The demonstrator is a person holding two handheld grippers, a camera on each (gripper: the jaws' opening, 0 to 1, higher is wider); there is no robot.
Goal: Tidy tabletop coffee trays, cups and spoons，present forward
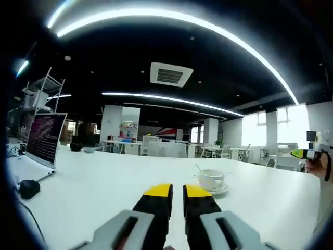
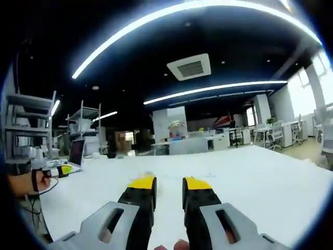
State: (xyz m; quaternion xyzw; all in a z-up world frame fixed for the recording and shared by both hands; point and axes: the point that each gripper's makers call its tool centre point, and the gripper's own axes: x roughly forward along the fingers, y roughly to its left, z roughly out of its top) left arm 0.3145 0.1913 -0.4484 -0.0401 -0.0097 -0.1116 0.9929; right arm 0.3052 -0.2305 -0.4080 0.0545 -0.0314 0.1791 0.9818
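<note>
Nearest to me, my left tongs (image 1: 177,191) are rising from the bottom of the left gripper view, their yellow-tipped black jaws standing slightly apart with nothing between them. They are hovering above the white tabletop (image 1: 104,182), not touching anything I can make out. Just beyond their right jaw, a white coffee cup (image 1: 212,179) is sitting upright on its saucer (image 1: 222,190), with a spoon (image 1: 198,168) leaning out of the cup toward the left. Farther off to the left, an open laptop (image 1: 46,138) is standing on the tabletop, and a dark mouse (image 1: 29,188) is lying near it. At the right edge, a hand (image 1: 315,165) is coming into sight, holding the other tongs.

In the right gripper view, my right tongs (image 2: 167,183) are likewise parted a little and gripping nothing, hanging over a bare stretch of the tabletop (image 2: 250,177). At the far left, a hand (image 2: 28,183) with the other tongs is showing, with the laptop (image 2: 77,152) beyond it. I am seeing office desks and chairs (image 2: 276,133) well behind.
</note>
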